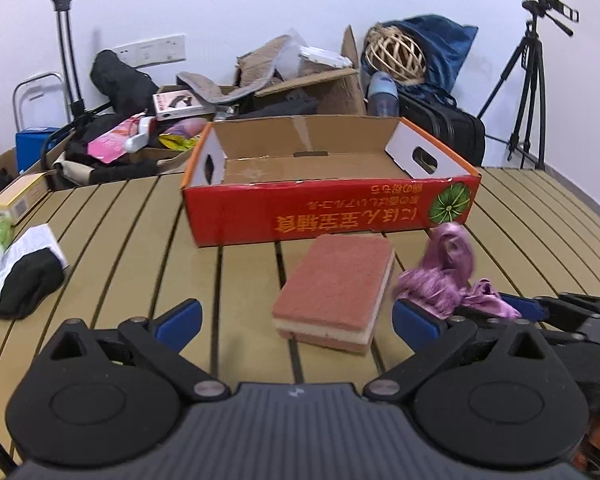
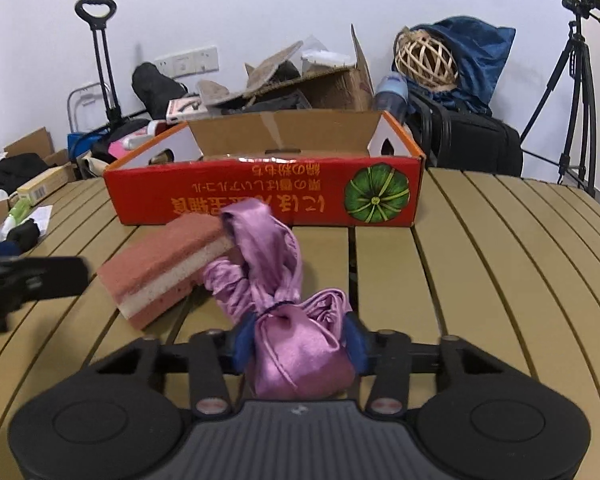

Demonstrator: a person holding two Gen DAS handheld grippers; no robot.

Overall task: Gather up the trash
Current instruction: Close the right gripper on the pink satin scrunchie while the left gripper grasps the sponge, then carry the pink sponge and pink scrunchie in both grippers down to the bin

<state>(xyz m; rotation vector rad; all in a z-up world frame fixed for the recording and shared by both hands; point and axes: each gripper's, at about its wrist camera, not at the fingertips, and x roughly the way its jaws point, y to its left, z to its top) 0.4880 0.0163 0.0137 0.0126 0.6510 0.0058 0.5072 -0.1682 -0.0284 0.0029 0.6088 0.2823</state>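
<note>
I'm at the pickup step of clearing the slatted table (image 2: 500, 264): the red cardboard box (image 2: 260, 196) sits open and looks empty at the far edge, so I judge the next move is a lift up over its near wall before letting go. The pink sponge (image 1: 336, 288) lies flat mid-table, just before the box, between my left gripper (image 1: 296, 320)'s wide-open jaws, untouched. My right gripper (image 2: 298, 346) is clamped on the purple satin pouch (image 2: 296, 344), crumpled and glossy, its loose end draped beside the sponge.
</note>
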